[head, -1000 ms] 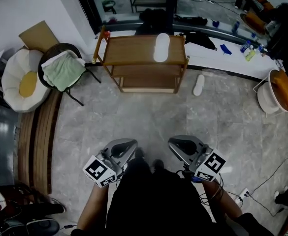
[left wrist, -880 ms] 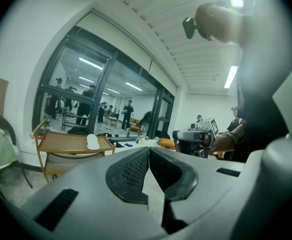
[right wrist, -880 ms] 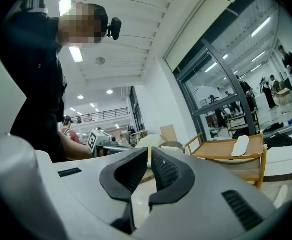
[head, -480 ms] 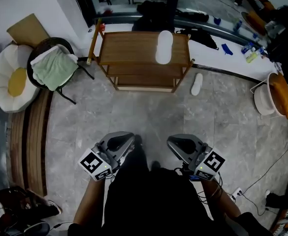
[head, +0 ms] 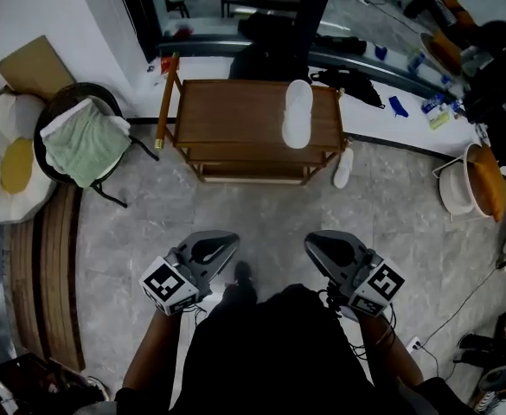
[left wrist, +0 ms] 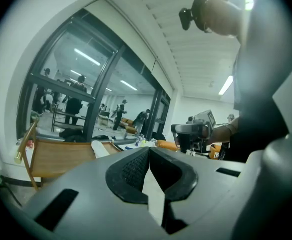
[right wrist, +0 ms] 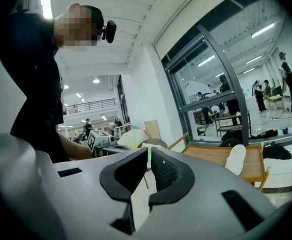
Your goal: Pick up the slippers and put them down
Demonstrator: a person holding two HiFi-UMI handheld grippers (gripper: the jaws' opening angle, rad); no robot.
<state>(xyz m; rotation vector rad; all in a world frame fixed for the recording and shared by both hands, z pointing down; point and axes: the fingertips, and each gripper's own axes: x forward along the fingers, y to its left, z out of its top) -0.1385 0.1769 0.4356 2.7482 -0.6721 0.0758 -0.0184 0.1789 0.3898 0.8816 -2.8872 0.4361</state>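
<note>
One white slipper [head: 297, 112] lies on the top of a wooden shelf rack [head: 227, 111]; it also shows as slipper [left wrist: 100, 149] and slipper [right wrist: 235, 160]. A second white slipper [head: 343, 168] lies on the floor by the rack's right leg. My left gripper [head: 216, 247] and right gripper [head: 329, 249] are held low in front of the body, well short of the rack, pointing toward it. In the left gripper view the left gripper [left wrist: 148, 149] has its jaws together with nothing between them. The right gripper [right wrist: 148, 149] looks the same, shut and holding nothing.
A dark chair with a green towel [head: 78, 145] and a white round cushion [head: 6, 158] stand at the left, beside wooden planks [head: 49, 266]. A white basket with an orange thing [head: 473, 180] stands at the right. Dark clothes [head: 265, 54] lie behind the rack. Grey tiled floor lies between me and the rack.
Both grippers and the view have moved forward toward the rack, which now sits lower and larger in the head view. Both jaws stay shut.
</note>
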